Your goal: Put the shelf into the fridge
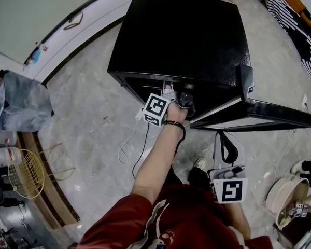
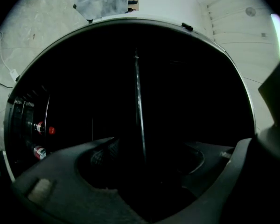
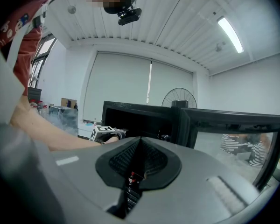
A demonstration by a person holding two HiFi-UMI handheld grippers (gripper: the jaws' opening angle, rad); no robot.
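Note:
The black fridge stands ahead with its door swung open to the right. My left gripper reaches into the top of the opening. In the left gripper view its jaws stand wide apart, and the shelf shows only as a thin pale edge running between them into the dark interior; neither pad presses on it. My right gripper hangs by my body below the door, with its pads closed together on nothing. The right gripper view shows the fridge and the left gripper's marker cube.
Red-labelled bottles sit at the interior's left side. On the floor lie a white cable, a plastic-wrapped box and a wire fan guard at the left. A white pot is at the lower right.

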